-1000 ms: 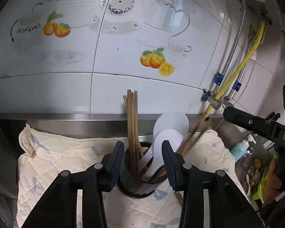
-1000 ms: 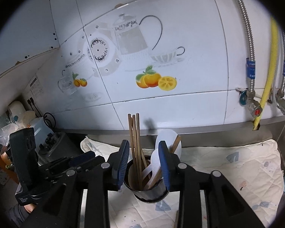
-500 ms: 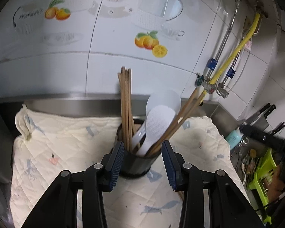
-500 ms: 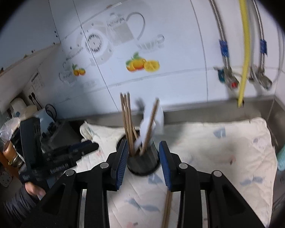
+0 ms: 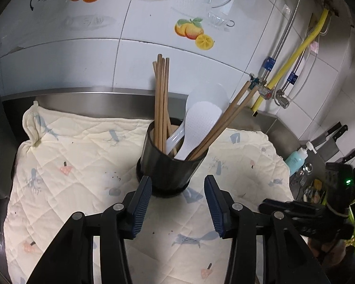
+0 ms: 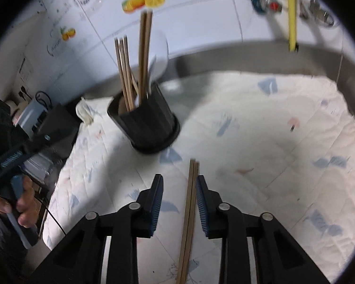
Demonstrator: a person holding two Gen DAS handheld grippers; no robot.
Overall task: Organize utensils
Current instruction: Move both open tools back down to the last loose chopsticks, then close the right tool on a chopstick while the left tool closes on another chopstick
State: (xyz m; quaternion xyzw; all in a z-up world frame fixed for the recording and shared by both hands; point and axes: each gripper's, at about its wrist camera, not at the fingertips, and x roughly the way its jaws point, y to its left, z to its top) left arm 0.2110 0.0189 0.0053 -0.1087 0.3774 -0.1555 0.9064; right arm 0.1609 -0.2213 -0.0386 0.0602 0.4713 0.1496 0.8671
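A black utensil holder point(image 5: 170, 168) stands on the quilted cloth point(image 5: 78, 165). It holds several wooden chopsticks point(image 5: 161, 104) and two white rice paddles point(image 5: 201, 123). My left gripper point(image 5: 178, 202) hovers just in front of the holder's base; its jaws are opening and nothing is between them. In the right wrist view the holder point(image 6: 149, 125) sits ahead and to the left. My right gripper point(image 6: 179, 202) is low over the cloth point(image 6: 260, 142) and its jaws are closing. A pair of chopsticks point(image 6: 189, 213) lies between them, close to the right pad and not pinched.
A steel ledge point(image 5: 82, 94) and the tiled wall back the cloth. Pipes and a yellow hose point(image 5: 293, 59) run down at the right, above a blue bottle point(image 5: 295, 157) and knives point(image 5: 331, 137). A person's hand point(image 6: 19, 208) holds the left gripper beside dark clutter.
The right gripper has dropped toward the cloth and now straddles the lying chopsticks, with its jaws narrower. The left gripper has sunk and pulled back from the holder, its jaws slightly wider.
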